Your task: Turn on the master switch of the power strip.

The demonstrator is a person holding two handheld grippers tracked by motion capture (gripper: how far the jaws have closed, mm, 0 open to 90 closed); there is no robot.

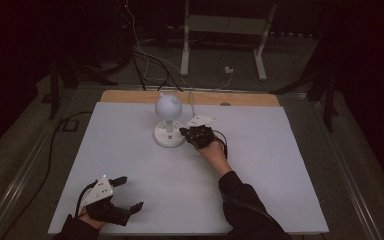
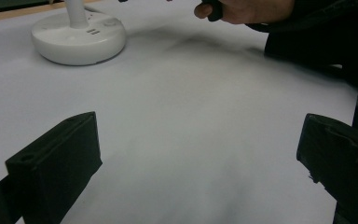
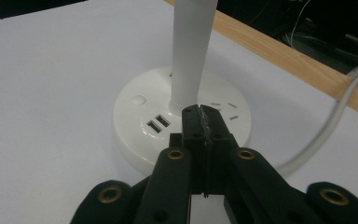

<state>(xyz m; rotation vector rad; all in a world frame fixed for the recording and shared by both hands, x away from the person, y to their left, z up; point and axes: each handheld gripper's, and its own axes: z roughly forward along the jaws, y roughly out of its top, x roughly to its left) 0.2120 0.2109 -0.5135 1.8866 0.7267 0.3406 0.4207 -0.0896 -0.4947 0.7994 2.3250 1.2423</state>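
Right gripper (image 3: 199, 114), fingers pressed together, hovers over the desk lamp's base (image 3: 135, 126); press squarely on the round button (image 3: 139, 100) left of the fingertips.

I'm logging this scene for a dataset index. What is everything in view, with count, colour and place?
Desk lamp: 1, white, round head on a stem over a round base with USB ports and a button, far centre of the table.
Lamp cable: 1, white, runs from the base off the far edge.
Table: 1, white top with a wooden strip along the far edge.
Frame legs: 2, white, on the floor beyond the table.
Floor cables: several, black and white, behind the table.
Left gripper: 1, black, jaws open, near left corner.
Right gripper: 1, black, jaws shut, tips at the lamp base.
Sleeve: 1, dark, right forearm.
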